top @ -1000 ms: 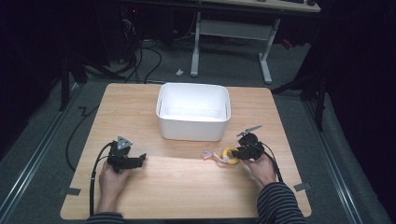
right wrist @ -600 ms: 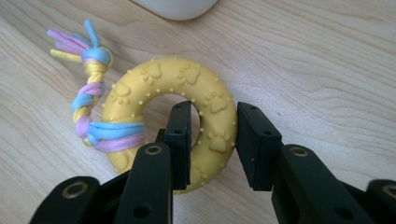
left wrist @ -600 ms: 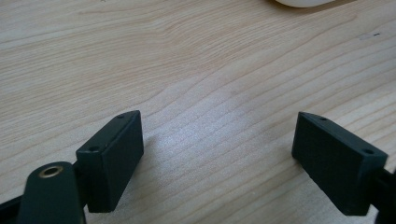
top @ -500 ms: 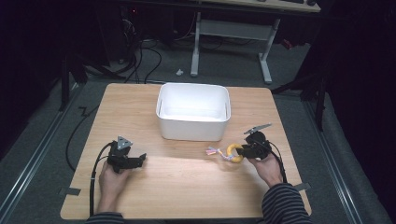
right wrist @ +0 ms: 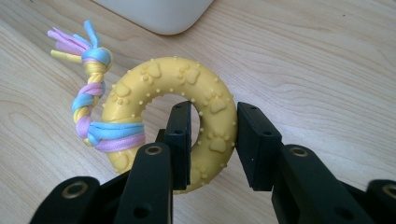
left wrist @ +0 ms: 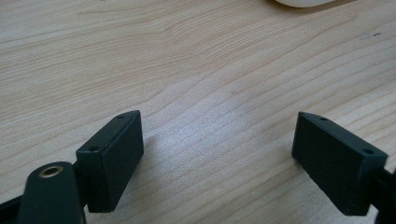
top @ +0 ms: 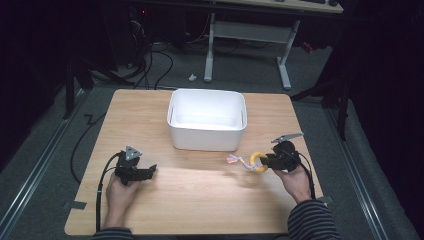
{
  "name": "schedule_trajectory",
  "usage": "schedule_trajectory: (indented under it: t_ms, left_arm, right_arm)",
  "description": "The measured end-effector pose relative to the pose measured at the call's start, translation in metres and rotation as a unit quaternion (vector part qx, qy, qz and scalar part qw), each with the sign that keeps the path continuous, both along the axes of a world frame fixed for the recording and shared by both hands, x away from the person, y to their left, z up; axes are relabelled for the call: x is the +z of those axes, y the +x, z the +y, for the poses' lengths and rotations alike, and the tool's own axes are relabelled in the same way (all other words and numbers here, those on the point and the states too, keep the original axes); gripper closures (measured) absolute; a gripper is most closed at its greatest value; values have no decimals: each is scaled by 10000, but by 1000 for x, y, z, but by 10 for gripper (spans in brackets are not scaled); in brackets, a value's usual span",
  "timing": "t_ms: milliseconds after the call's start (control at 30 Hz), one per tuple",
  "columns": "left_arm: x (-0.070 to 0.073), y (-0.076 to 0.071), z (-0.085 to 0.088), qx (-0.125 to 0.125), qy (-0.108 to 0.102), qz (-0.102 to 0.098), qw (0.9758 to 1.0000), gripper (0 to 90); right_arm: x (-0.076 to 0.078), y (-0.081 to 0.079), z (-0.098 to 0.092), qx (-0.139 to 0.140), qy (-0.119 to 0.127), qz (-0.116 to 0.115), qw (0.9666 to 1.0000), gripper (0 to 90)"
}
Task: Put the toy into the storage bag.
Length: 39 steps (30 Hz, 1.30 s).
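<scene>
Yellow ring toy (right wrist: 168, 93) sits clenched in the right hand-held gripper (right wrist: 212, 140), just beside the white bin (top: 207, 122). Left hand-held gripper (left wrist: 217, 154) stays released, farther from the bin.

Table (top: 200, 200): pale wood with a visible grain, smooth, low sheen. Bin (top: 207, 141): white plastic, smooth and matt. Ring toy (right wrist: 205, 88): yellow rubber-like plastic, soft sheen, surface raised with small studs and moulded paw prints. Braid (right wrist: 91, 100) tied onto the ring: soft fleece-like cloth strips in pink, blue and yellow, matt. Right gripper (right wrist: 212, 140) and left gripper (left wrist: 219, 154): flat black matt plastic pads, with brass-coloured metal inserts at the screw holes.
</scene>
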<state>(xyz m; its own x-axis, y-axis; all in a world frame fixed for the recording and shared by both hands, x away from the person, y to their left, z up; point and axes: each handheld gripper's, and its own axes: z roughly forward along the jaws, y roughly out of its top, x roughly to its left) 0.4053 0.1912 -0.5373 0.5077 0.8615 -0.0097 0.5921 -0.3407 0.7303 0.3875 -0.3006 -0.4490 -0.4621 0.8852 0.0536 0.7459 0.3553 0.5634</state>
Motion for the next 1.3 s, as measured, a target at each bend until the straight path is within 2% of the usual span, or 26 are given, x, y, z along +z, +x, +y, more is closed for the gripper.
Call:
schedule_trajectory:
  t_ms: [467,1133,1300]
  left_arm:
    - [0,0,0,4,-1,-6,10000,168]
    - [0,0,0,3,-3,-5,10000,168]
    - [0,0,0,2,-4,-5,10000,168]
  right_arm:
    - [22,-8,-19,-174,200,-205,9994,679]
    - [56,-11,-38,-301,331,-474,9979,679]
    - [62,-10,-40,-329,331,-483,9977,679]
